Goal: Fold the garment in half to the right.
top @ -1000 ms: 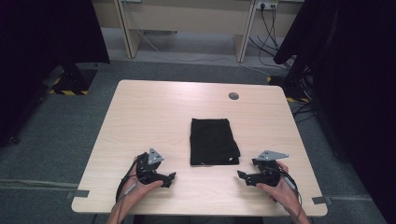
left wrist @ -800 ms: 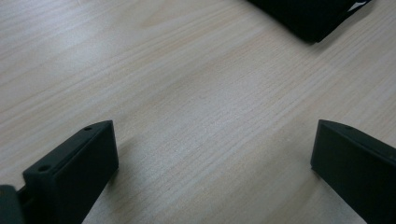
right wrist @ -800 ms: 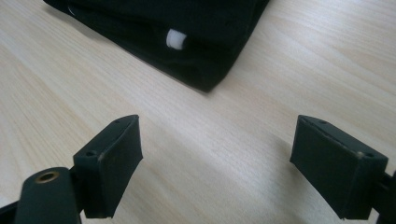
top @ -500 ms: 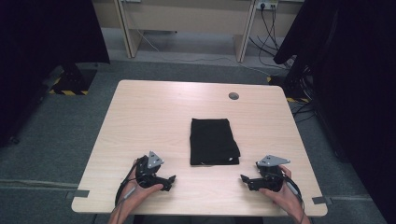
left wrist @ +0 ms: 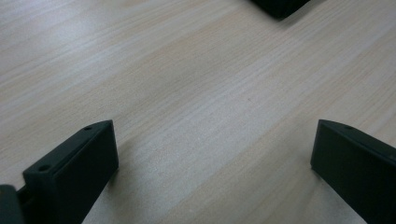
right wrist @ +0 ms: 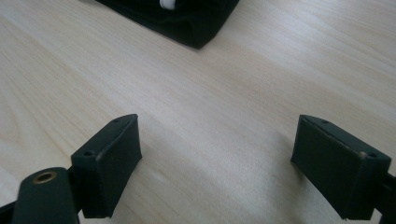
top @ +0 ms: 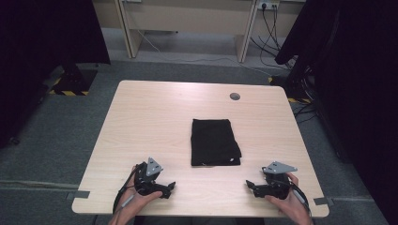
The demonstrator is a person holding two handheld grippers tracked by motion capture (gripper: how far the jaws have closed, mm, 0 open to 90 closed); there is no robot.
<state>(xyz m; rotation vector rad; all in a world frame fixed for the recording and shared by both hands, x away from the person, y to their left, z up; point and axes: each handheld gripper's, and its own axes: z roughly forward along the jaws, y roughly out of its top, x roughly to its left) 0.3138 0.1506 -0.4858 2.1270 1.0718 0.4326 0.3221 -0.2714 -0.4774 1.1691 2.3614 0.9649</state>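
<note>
One folded black cloth (top: 215,142) lies flat on the wooden table (top: 155,122), a little right of the middle and closer to the near edge than the far one. A small white tag shows at its near right corner. It is the single loose thing on the tabletop; one round grey cable port (top: 234,96) is set into the surface toward the far right.

Two grippers sit low over the near edge, one in each hand. The left gripper (top: 168,188) is near the left corner, pointing right, well apart from the cloth's near left corner. The right gripper (top: 250,185) is near the right corner, pointing left, just beyond the cloth's near right corner and not touching it. Bare wood lies between the two, and nothing stands between either gripper and the cloth.

In the left gripper view its jaws stand wide apart with only wood grain between them, and a dark corner of the cloth (left wrist: 280,6) shows at the far edge. In the right gripper view the jaws are likewise spread and hold nothing; the folded cloth edge (right wrist: 187,18) with the white tag lies ahead of them.

Beyond the table, on the grey carpeted floor, stand two pale desk legs, with cables trailing at the far right and black curtains on both sides.
</note>
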